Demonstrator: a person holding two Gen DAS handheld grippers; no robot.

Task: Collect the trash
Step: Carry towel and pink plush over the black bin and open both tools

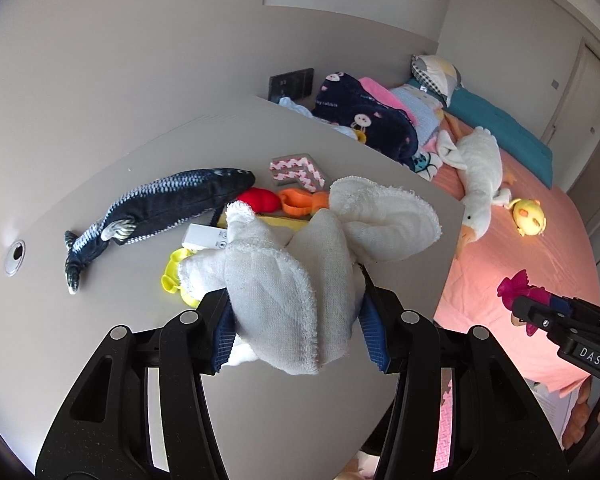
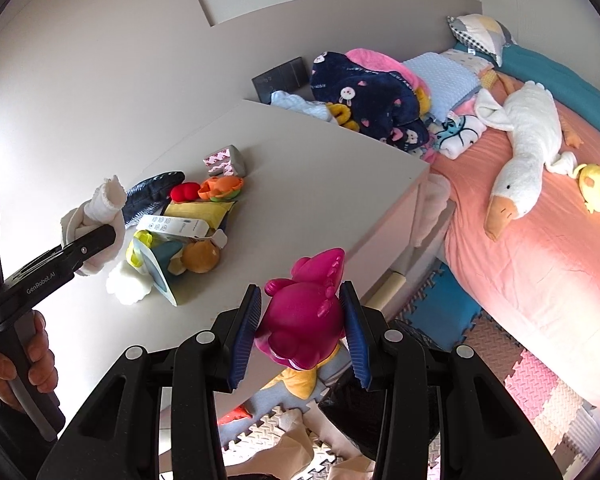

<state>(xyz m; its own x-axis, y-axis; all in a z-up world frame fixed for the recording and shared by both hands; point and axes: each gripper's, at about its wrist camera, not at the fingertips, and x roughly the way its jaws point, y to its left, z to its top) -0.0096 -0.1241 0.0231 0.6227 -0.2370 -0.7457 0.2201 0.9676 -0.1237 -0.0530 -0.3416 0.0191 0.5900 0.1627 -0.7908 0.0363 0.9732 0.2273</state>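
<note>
Beige table (image 1: pixel 112 340) clutter lies beyond you: left gripper (image 1: pixel 296 320) clamps the white cloth (image 1: pixel 296 264), right gripper (image 2: pixel 302 328) the magenta toy (image 2: pixel 304 316).

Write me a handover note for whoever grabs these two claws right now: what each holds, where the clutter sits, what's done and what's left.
Left claw: shut on white cloth, lifted above the desk.
Right claw: shut on magenta toy, off the desk edge, above the foam floor mats.
On the desk: fish plush, white box, red toy, orange toy, yellow bits, brown plush.
Done: two items picked up.
Left: drop both; no bin clearly visible. Then clear the pile.
</note>
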